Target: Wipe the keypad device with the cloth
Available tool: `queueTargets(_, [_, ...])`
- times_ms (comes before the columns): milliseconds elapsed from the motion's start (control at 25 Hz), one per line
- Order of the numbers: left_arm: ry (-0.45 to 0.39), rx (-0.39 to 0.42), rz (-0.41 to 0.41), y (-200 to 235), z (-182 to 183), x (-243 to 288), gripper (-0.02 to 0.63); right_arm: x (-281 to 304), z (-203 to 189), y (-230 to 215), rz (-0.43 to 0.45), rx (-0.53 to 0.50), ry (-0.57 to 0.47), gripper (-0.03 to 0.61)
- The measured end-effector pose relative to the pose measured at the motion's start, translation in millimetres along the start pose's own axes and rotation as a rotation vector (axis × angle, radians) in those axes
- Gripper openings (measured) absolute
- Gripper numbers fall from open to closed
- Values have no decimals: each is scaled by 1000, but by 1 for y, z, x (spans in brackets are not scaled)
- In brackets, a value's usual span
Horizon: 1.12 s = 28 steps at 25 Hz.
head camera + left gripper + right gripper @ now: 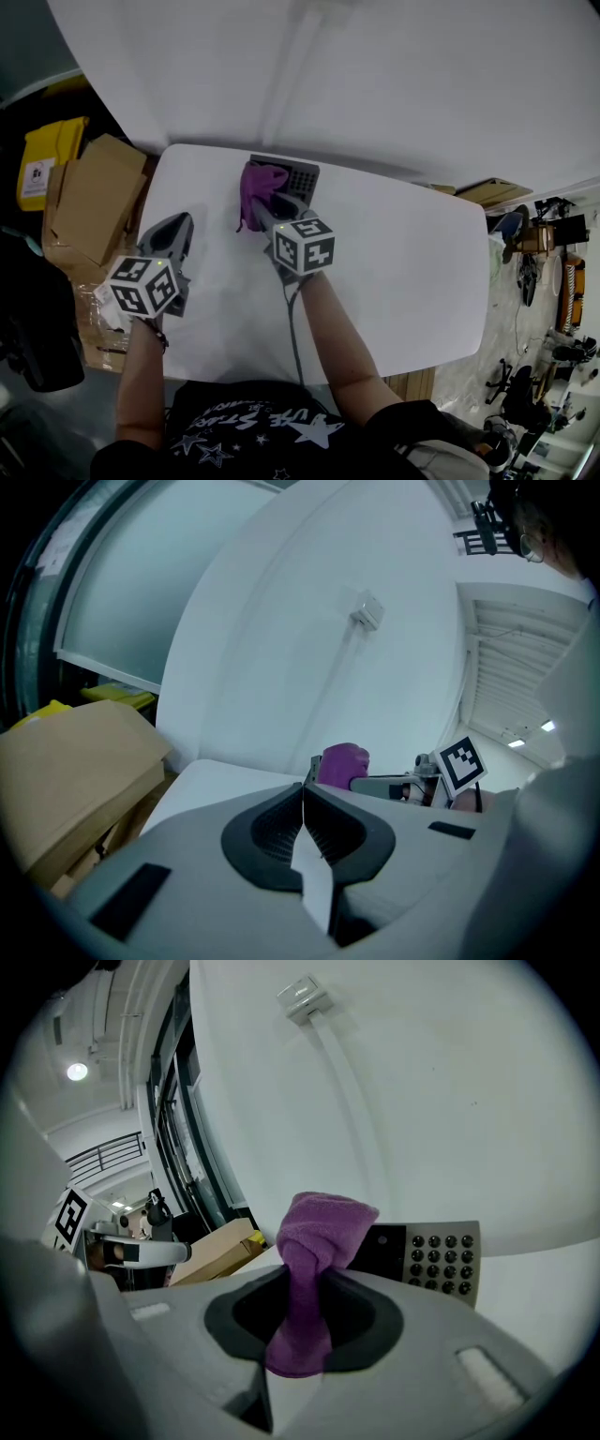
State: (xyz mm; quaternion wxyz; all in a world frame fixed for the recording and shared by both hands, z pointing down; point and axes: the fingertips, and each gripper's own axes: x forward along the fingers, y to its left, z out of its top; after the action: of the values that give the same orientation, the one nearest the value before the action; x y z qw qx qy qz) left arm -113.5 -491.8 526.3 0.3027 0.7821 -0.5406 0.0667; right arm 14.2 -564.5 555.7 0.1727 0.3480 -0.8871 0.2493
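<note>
The grey keypad device (pixel 300 176) with rows of dark buttons lies at the far edge of the white table (pixel 403 272). My right gripper (pixel 265 214) is shut on a purple cloth (pixel 257 190), which hangs over the device's left part. The right gripper view has the cloth (pixel 314 1260) bunched between the jaws, with the keypad device (pixel 436 1258) just behind it to the right. My left gripper (pixel 172 234) hovers over the table's left side, shut and empty. From the left gripper view (pixel 303 803) the cloth (pixel 342 763) shows ahead.
Cardboard boxes (pixel 94 197) and a yellow container (pixel 47 155) stand off the table's left edge. A white wall (pixel 375 75) rises right behind the table. Office clutter (pixel 544 281) sits on the floor to the right. A grey cable (pixel 295 328) runs along my right forearm.
</note>
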Motion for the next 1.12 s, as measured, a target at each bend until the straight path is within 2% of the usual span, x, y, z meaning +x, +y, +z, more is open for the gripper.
queueTargets(360, [30, 0, 1, 1, -10, 11, 11, 14, -3, -19, -48, -1, 42, 92])
queueTargets(760, [47, 2, -3, -7, -15, 18, 11, 0, -3, -42, -81, 30, 34, 92])
queueTargets(1120, [53, 15, -31, -23, -13, 28, 11, -27, -2, -73, -146, 69, 12, 92])
